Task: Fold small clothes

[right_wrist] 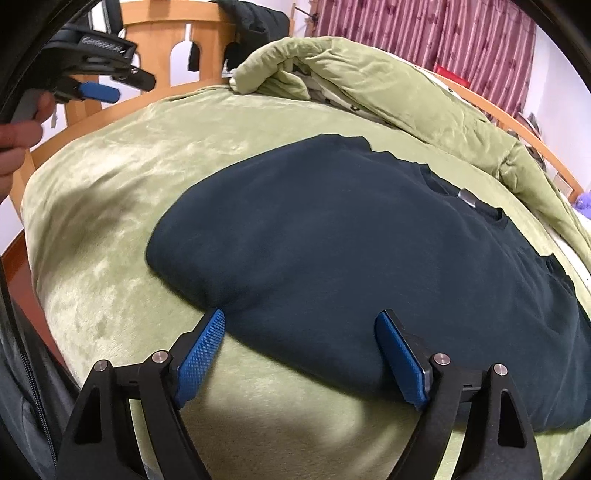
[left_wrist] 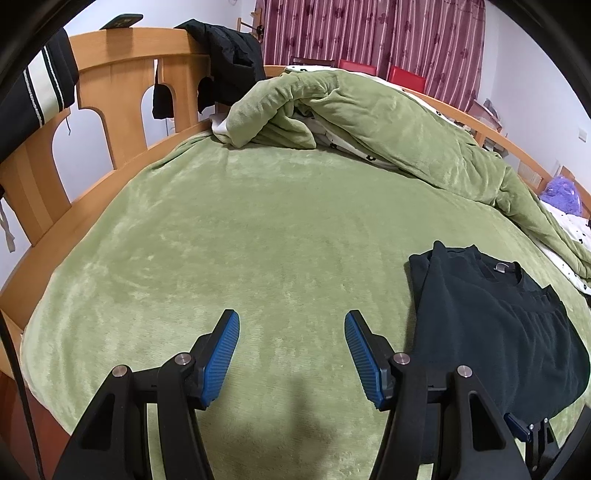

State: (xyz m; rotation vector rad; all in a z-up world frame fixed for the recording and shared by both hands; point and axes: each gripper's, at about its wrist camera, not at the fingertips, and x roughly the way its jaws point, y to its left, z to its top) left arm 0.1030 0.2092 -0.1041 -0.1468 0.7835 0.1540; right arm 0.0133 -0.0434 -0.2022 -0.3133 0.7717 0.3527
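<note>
**Both grippers empty over the bed, dark top lying folded**

The left gripper (left_wrist: 291, 350) hangs with its jaws apart and nothing between them; only bare green bed cover (left_wrist: 221, 229) shows under its blue pads (left_wrist: 221, 354). The right gripper (right_wrist: 299, 354) has its jaws spread wide, the near hem of the dark top (right_wrist: 351, 240) lying in the gap between them. One pad tip sits at the hem's edge, yet neither pad presses on the cloth.

The dark top lies flat on the bed cover, folded into a rough rectangle, its neckline with a small grey label (right_wrist: 467, 195) turned toward the far side. In the left wrist view it lies to the right of that gripper, well clear of its jaws.

Beyond, a rumpled green duvet (left_wrist: 369, 122) is heaped along the far side of the bed. A wooden headboard (left_wrist: 122, 96) stands at the left with black garments (left_wrist: 229, 70) draped over it, and a maroon striped curtain (left_wrist: 369, 33) hangs behind. In the right wrist view, a hand (right_wrist: 16, 147) grips the left tool at the upper left.
</note>
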